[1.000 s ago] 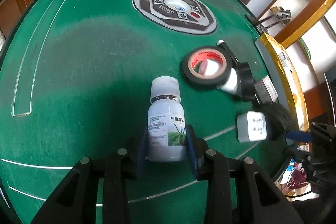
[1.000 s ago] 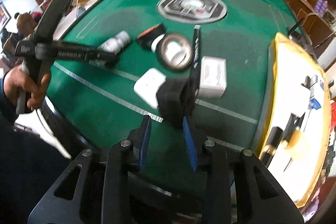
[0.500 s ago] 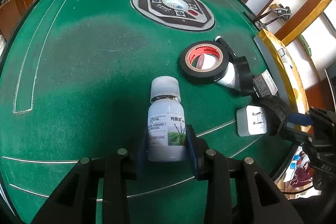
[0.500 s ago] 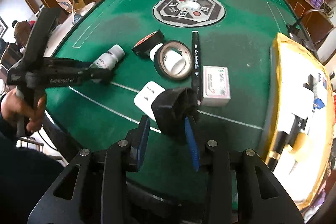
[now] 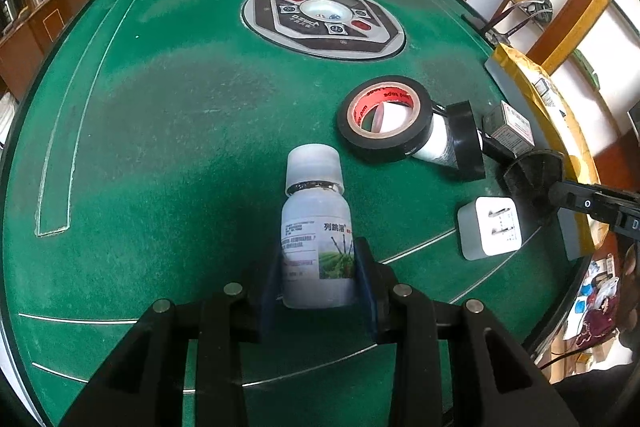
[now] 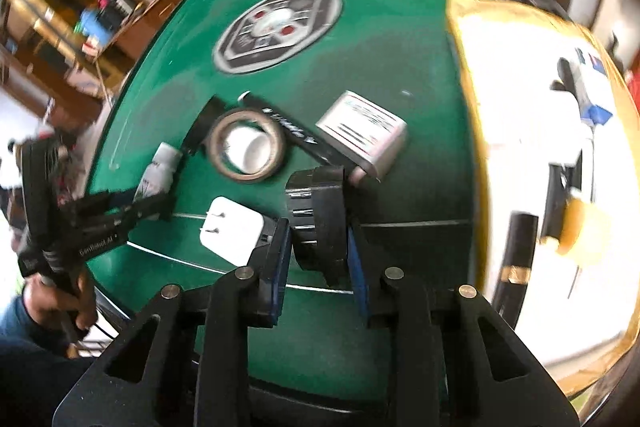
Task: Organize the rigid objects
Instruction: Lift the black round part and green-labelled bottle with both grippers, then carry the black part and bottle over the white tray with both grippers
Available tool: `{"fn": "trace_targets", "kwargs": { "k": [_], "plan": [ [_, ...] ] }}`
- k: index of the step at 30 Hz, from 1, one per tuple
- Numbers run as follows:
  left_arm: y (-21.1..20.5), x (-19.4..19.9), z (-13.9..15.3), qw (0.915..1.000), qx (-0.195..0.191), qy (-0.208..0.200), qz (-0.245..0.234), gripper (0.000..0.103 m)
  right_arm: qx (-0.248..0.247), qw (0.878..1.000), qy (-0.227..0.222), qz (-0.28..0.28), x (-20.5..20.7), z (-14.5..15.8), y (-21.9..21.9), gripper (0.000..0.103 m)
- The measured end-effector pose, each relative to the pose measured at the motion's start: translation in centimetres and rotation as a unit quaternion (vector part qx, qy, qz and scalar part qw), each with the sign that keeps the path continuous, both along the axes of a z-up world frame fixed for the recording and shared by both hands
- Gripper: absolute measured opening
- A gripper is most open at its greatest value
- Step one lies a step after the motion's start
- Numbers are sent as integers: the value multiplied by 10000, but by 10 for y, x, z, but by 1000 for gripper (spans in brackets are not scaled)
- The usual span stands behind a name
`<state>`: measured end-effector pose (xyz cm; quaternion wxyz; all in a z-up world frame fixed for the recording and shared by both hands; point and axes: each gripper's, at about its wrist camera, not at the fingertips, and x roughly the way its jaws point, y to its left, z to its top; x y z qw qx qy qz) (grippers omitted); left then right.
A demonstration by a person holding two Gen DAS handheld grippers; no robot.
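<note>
My left gripper is shut on a white plastic bottle with a white cap and a green label, held over the green felt table. My right gripper is shut on a black ribbed round part, lifted above the table; it shows at the right edge of the left wrist view. On the felt lie a black tape roll, a second tape roll around a white tube, a white plug adapter, a small box and a black marker.
A round grey control panel sits in the table's middle. A white tray with a yellow rim holding several small items lies along the right edge. Wooden furniture surrounds the table.
My right gripper has lifted the black part and swung right toward the tray, tilting its view. My left gripper still holds the bottle and has barely moved.
</note>
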<state>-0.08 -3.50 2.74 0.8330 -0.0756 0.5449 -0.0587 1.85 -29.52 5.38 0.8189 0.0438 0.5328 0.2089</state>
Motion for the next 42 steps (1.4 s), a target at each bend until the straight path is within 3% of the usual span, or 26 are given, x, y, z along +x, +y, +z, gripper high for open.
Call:
{"fn": "trace_targets", "kwargs": {
  "k": [5,13,17,23,42],
  "plan": [
    [-4,1,0,10000,57,-29,-30,35,408,9990,158,-108,2,-6,-11,27],
    [-5,5,0,9998,-61,-188,36,35,223,9997,58,11,14,-14,2,28],
    [-4,-2,3,9992,-352,-195,76,35,331,9995,-2,-15,9,-7,-2,27],
    [-9,-4,16,9986,-429,-323,23,34,613,9980,-53,-112,3,6,-13,27],
    [-61,14,63,9917,-545,-869,-773,34,1006,9918,-332,-719,-22,34,-65,27]
  ]
}}
